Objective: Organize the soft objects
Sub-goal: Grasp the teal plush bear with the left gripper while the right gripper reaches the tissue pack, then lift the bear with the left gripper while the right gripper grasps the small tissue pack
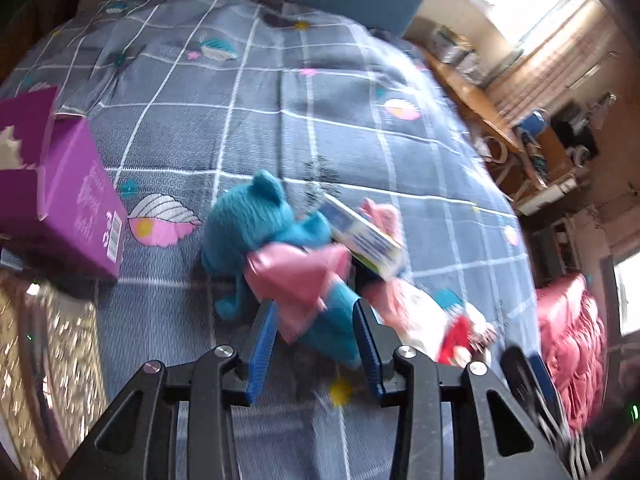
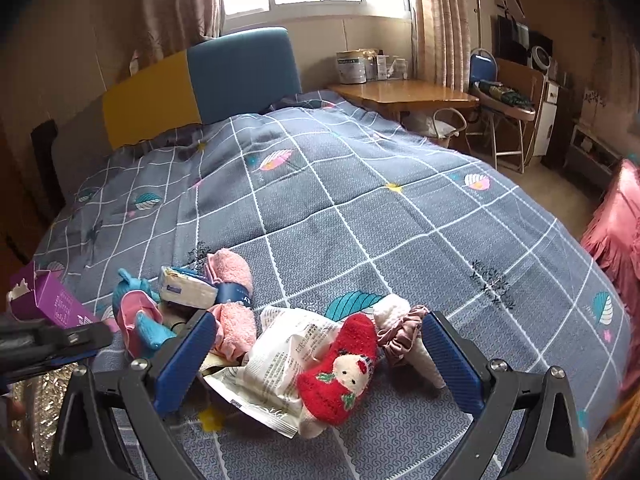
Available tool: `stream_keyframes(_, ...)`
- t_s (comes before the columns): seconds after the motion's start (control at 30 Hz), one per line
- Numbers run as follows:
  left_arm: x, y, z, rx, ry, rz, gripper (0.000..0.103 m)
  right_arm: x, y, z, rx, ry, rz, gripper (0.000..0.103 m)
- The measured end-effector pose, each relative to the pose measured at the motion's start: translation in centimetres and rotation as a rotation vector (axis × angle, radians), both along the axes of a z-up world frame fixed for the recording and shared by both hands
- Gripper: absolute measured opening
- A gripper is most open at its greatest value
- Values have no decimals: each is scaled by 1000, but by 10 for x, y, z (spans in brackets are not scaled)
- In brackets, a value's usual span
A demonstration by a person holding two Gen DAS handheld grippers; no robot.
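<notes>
Two grippers are hovering over a grey checked quilt (image 2: 360, 208): the left gripper (image 1: 316, 312), lower centre, is standing partly open around a teal plush toy (image 1: 256, 220) with a pink bow (image 1: 296, 276), contact unclear. The right gripper (image 2: 316, 340), wide open and holding nothing, is framing a red sock (image 2: 340, 372) and a white packet (image 2: 276, 356) at lower centre.

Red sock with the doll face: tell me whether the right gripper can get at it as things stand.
Probably yes. The red sock lies uncovered on top of the pile, directly between the right gripper's wide-open fingers, resting partly on a white printed packet that may get pinched too.
</notes>
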State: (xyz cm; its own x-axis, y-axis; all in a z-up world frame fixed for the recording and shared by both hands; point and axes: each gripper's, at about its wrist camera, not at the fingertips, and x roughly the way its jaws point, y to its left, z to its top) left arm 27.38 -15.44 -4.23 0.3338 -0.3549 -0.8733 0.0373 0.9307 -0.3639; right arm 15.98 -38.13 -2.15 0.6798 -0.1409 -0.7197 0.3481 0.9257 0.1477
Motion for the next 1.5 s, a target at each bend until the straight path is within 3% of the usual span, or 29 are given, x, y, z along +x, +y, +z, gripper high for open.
stream_keyframes(0.17,24,-6,-26,-12,47,27,44,0,-2,-2,40,-2,8,103)
stream_keyframes(0.4,37,-12,-44,-43,47,26,45,2,-2,-3,63,3,18,103)
stream_keyframes(0.43,34,-5,-42,-72,76,57,45,1,-2,-2,65,1,17,103)
stream_keyframes(0.5,25,10,-28,-114,29,137,45,1,-4,-2,71,1,13,103)
stream_keyframes(0.57,24,10,-19,-70,-8,130,47,0,-6,-2,87,-3,8,103)
stream_keyframes(0.7,31,11,-32,-80,77,148,60,0,-7,-3,99,1,8,103)
stream_keyframes(0.8,36,6,-43,-11,89,159,67,0,-6,-3,92,0,8,103)
stream_keyframes(0.9,41,7,-48,-23,84,162,69,3,-2,-7,100,22,30,103)
stream_keyframes(0.97,44,7,-49,-36,69,159,65,9,4,-14,88,68,65,103)
stream_keyframes(1.03,42,9,-47,-58,45,147,44,13,13,-20,67,107,98,103)
stream_keyframes(1.13,40,14,-47,-84,18,127,33,15,20,-23,36,122,122,103)
stream_keyframes(1.27,27,26,-41,-82,-29,140,30,12,10,-23,70,116,87,103)
stream_keyframes(1.5,-2,27,-23,-5,-116,81,30,15,9,-21,132,105,94,102)
